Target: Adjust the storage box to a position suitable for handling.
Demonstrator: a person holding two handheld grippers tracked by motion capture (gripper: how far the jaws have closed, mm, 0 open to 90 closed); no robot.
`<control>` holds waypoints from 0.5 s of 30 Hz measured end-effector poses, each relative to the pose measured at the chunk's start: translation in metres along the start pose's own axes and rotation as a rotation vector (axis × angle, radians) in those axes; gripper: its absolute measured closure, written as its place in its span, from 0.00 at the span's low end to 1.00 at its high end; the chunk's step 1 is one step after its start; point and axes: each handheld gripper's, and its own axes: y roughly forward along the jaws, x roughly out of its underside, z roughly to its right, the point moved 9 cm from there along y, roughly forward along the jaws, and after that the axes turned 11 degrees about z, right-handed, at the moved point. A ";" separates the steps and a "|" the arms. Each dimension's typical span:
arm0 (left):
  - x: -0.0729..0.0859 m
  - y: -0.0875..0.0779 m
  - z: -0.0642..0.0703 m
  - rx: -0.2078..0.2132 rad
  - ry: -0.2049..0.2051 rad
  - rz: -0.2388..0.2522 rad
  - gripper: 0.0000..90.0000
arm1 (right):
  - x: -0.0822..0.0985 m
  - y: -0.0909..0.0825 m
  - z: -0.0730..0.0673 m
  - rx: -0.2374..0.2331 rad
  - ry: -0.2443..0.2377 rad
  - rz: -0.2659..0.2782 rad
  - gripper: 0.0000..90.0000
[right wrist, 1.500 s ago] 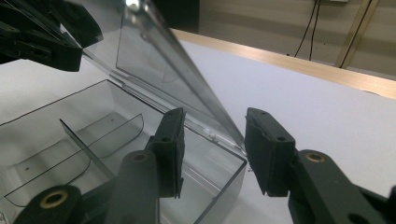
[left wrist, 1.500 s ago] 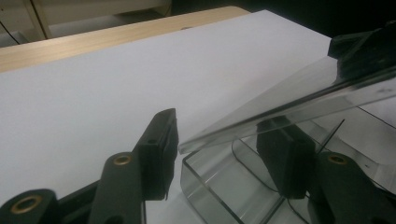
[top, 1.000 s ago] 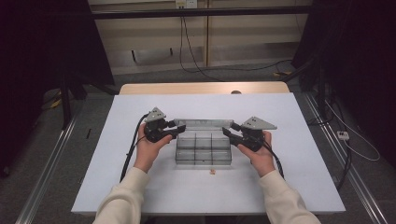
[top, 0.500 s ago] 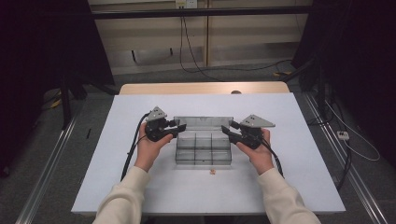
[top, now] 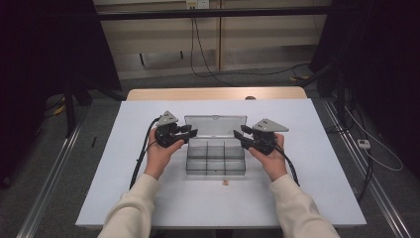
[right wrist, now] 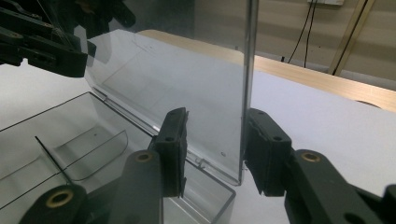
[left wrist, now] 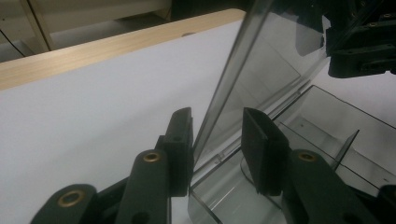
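Both grippers' jaws closing around lid (top: 215,126) edges | left gripper (left wrist: 217,144) unclenched | right gripper (right wrist: 215,149) unclenched

Your left claw (top: 192,133) and right claw (top: 238,134) each straddle a side edge of the raised lid (top: 216,125), which bars the way between them. In front, the box (top: 216,158) with its dividers blocks low passes. The white surface (top: 317,163) lies bare on both sides; a small scrap (top: 225,183) sits near the box's front.
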 end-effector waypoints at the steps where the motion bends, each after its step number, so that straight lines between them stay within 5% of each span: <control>1: 0.000 0.000 -0.001 -0.001 0.003 -0.003 0.73 | 0.000 0.001 0.001 0.002 0.002 0.001 0.69; 15: 0.000 0.002 -0.006 -0.013 -0.011 0.001 0.76 | -0.002 0.011 0.005 0.006 0.022 0.002 0.70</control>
